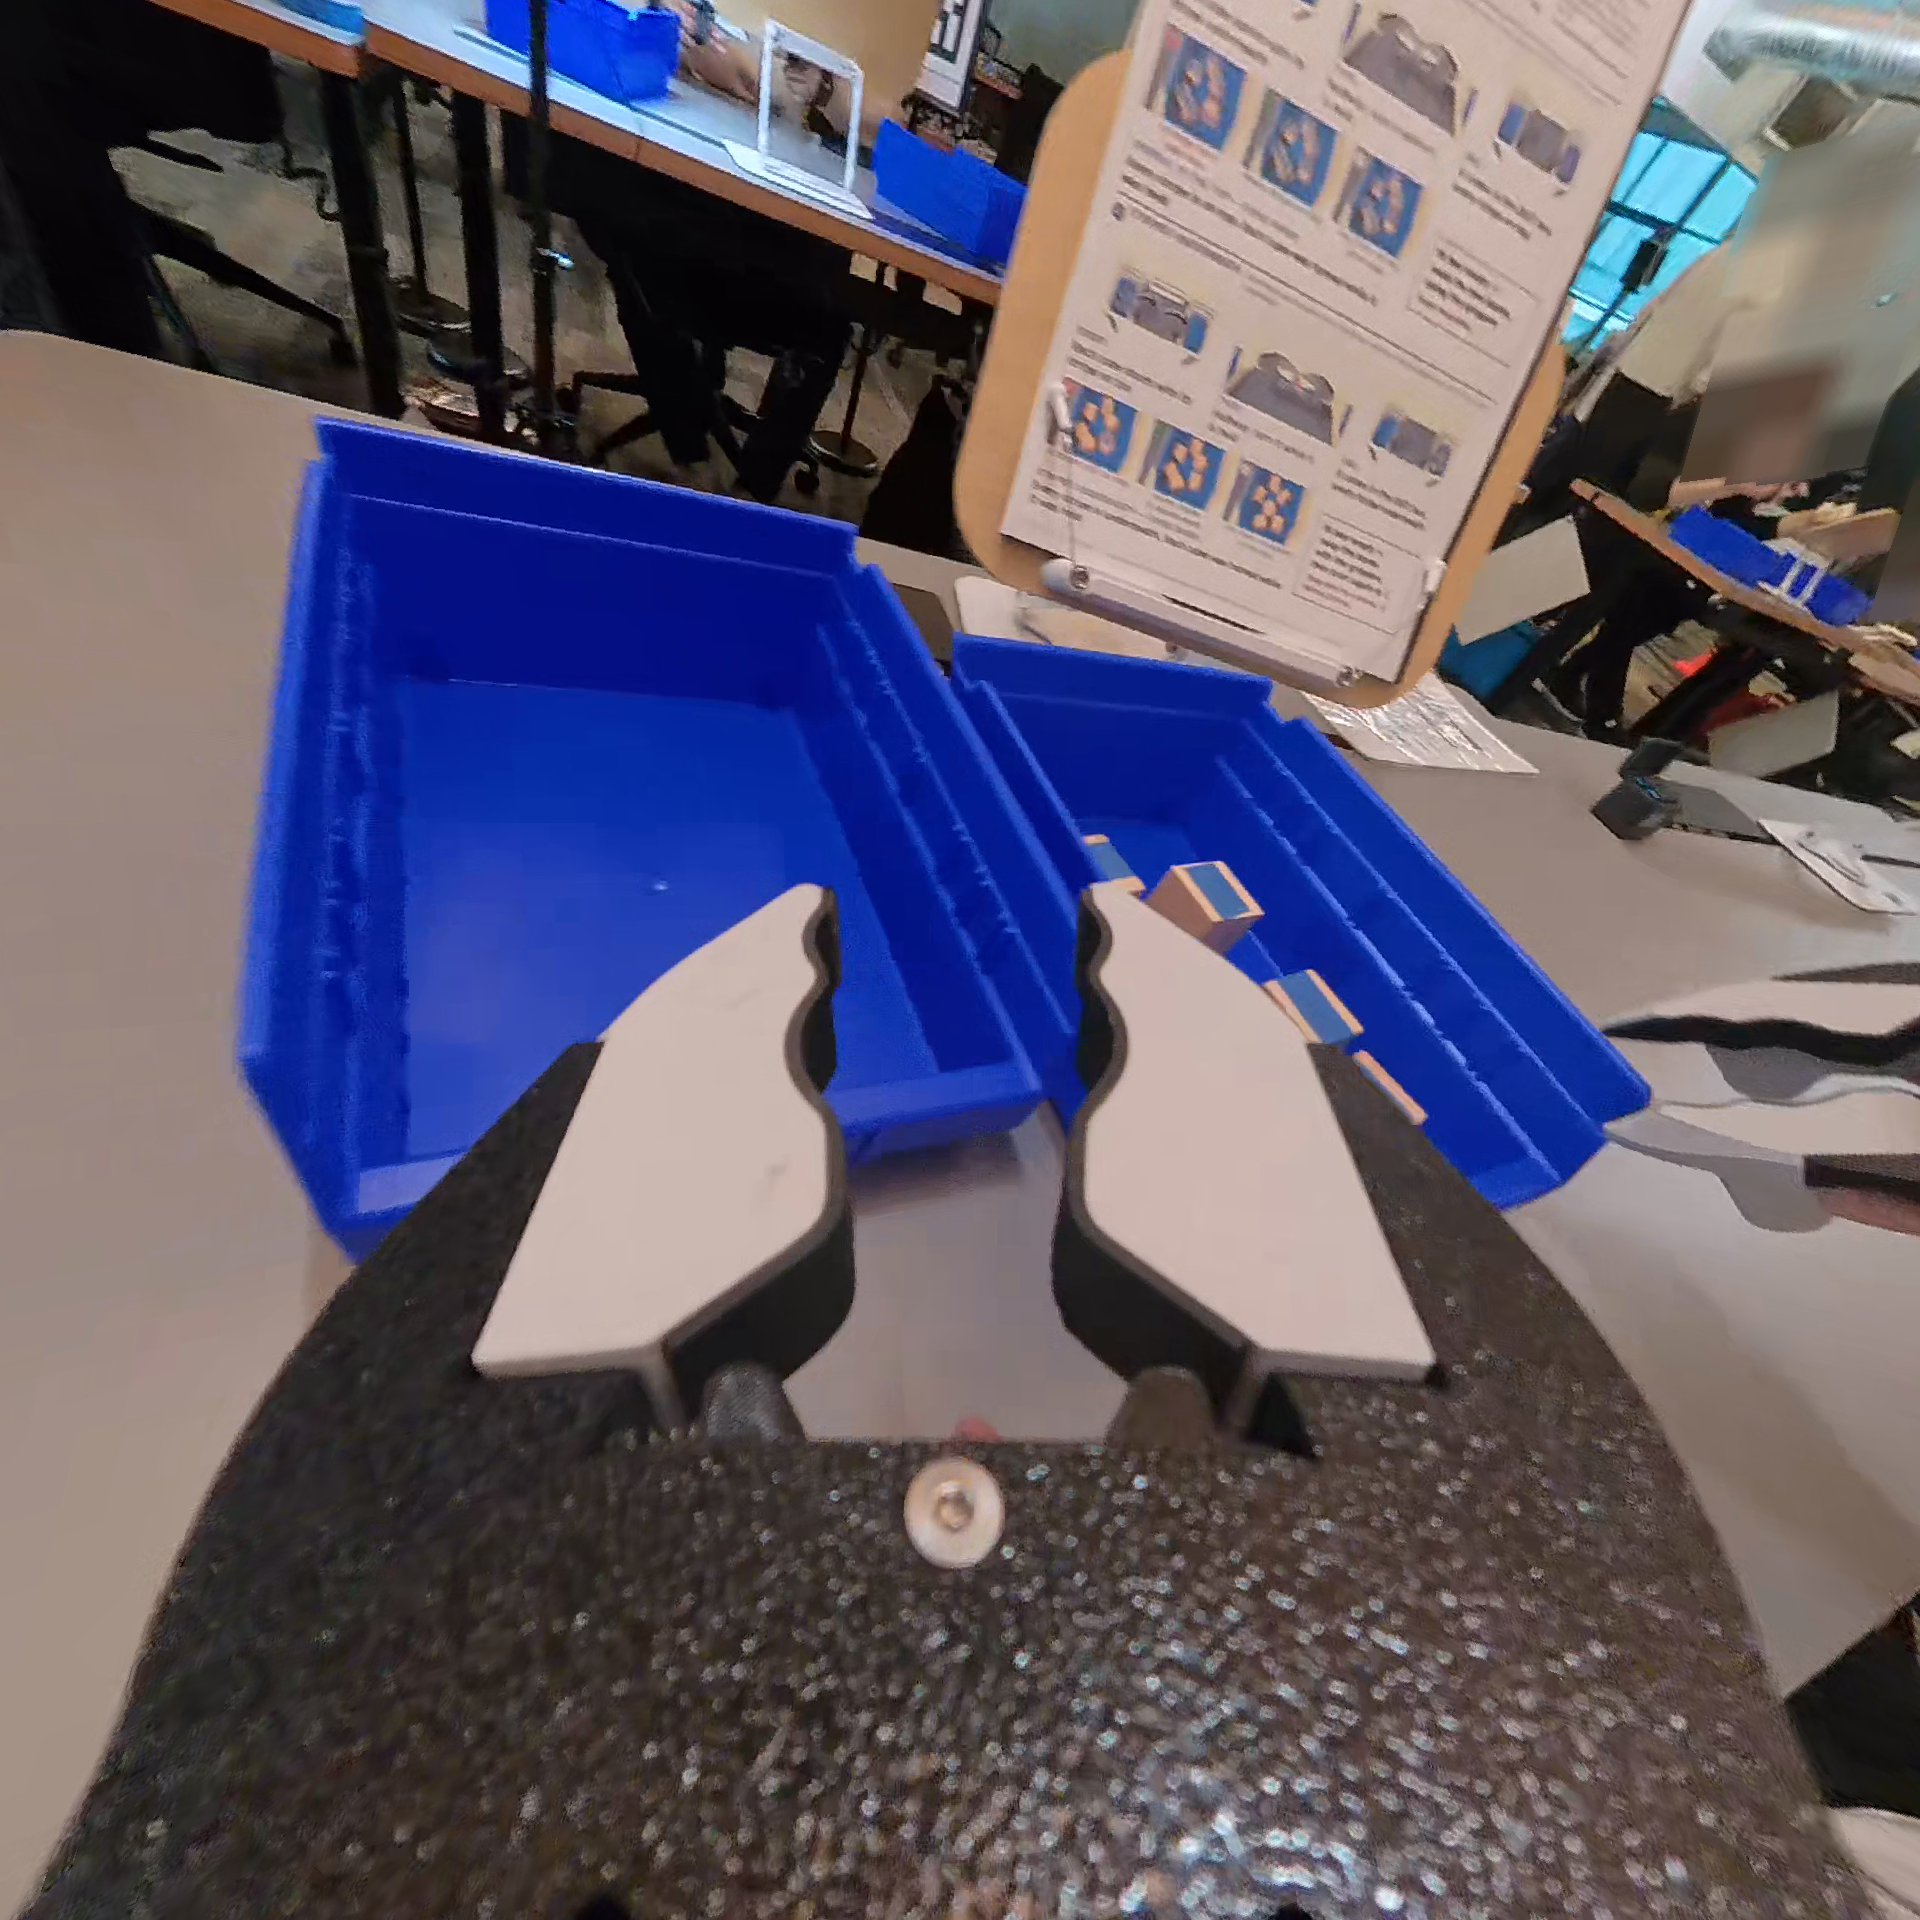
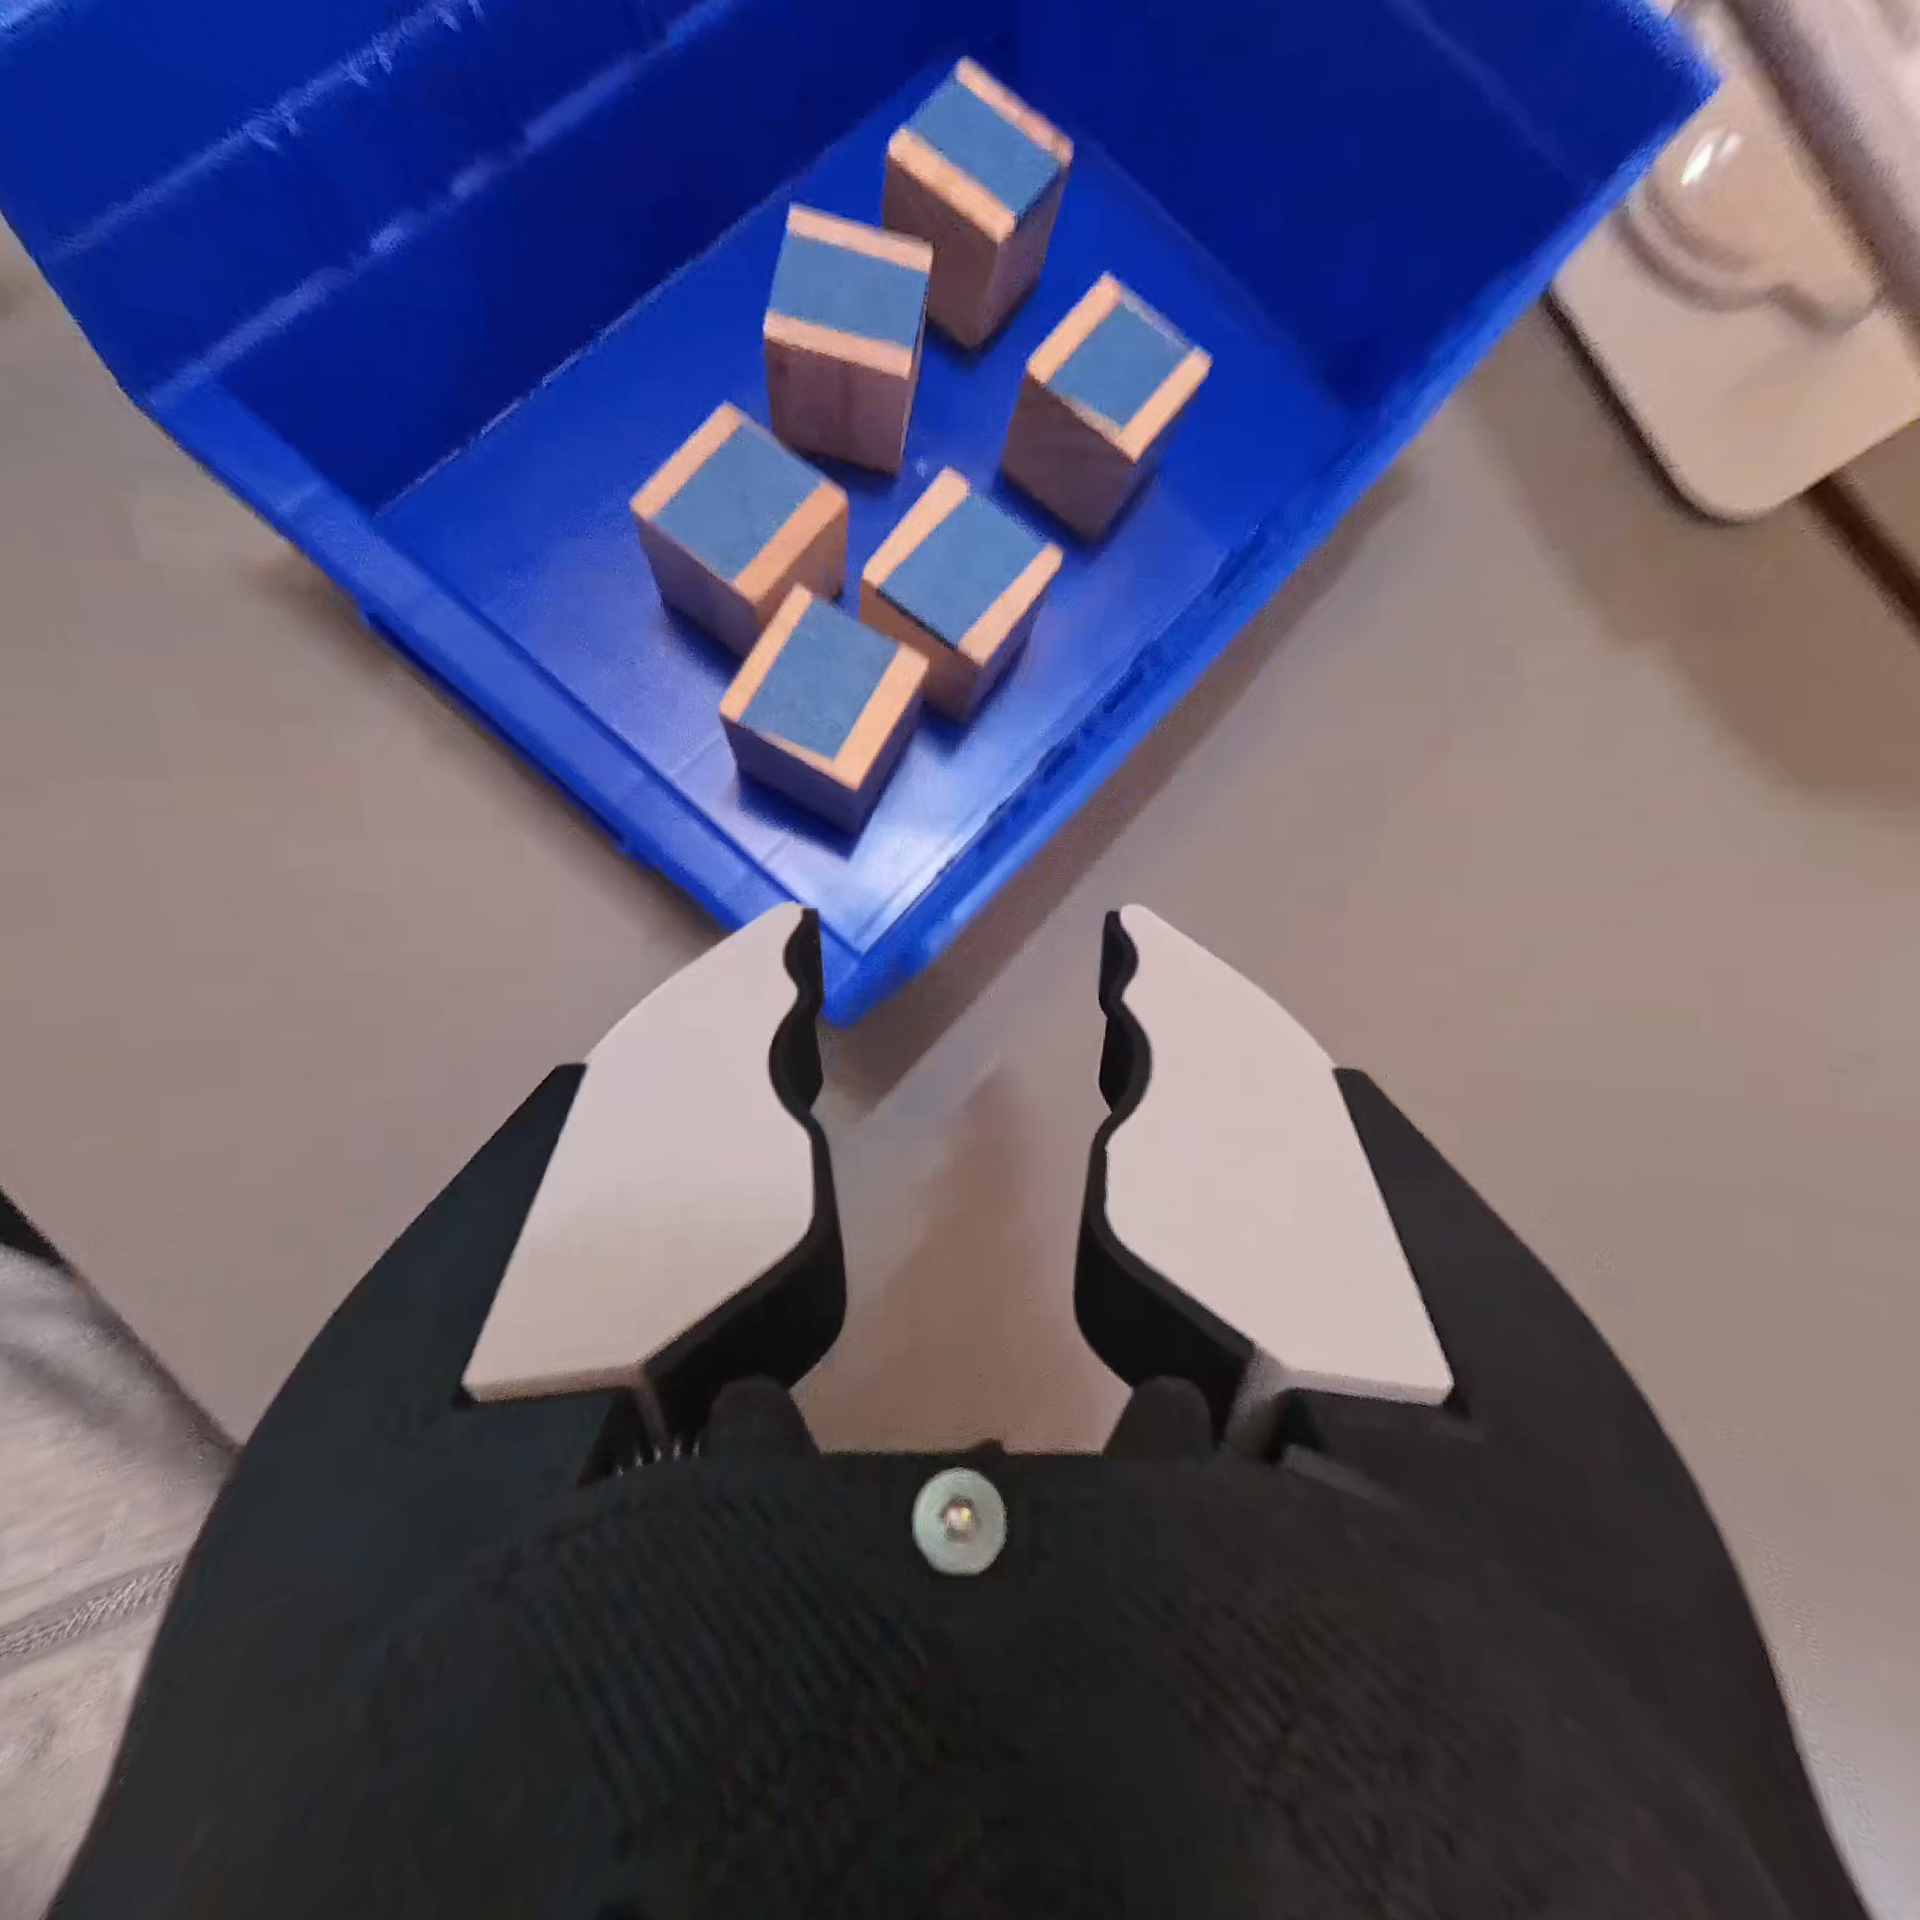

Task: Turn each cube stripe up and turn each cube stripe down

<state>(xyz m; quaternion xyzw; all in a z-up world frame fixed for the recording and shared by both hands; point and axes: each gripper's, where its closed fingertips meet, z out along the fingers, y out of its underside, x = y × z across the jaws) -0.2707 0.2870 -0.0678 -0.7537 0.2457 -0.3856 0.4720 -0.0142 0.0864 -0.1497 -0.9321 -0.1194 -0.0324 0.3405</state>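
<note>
Six cubes (image 2: 847,457) sitting stripe-up inside smaller blue bin (image 2: 1039,904) | left gripper (image 1: 956,935) gaping, apparently empty | right gripper (image 2: 961,935) hovering released near bin corner

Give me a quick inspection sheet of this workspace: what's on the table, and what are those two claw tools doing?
Surface: plain grey table.
Job's things: six wooden cubes with blue stripes, all stripe up, in the smaller blue plastic bin; larger blue plastic bin beside it holds nothing.
Clutter: illustrated instruction sheet on a brown clipboard stand; loose papers; small black device.
Grippers: left gripper open, holding nothing, before the bins; right gripper open, holding nothing, near the smaller bin's corner.
Cables: nothing seen.
Surroundings: other tables with blue bins.
</note>
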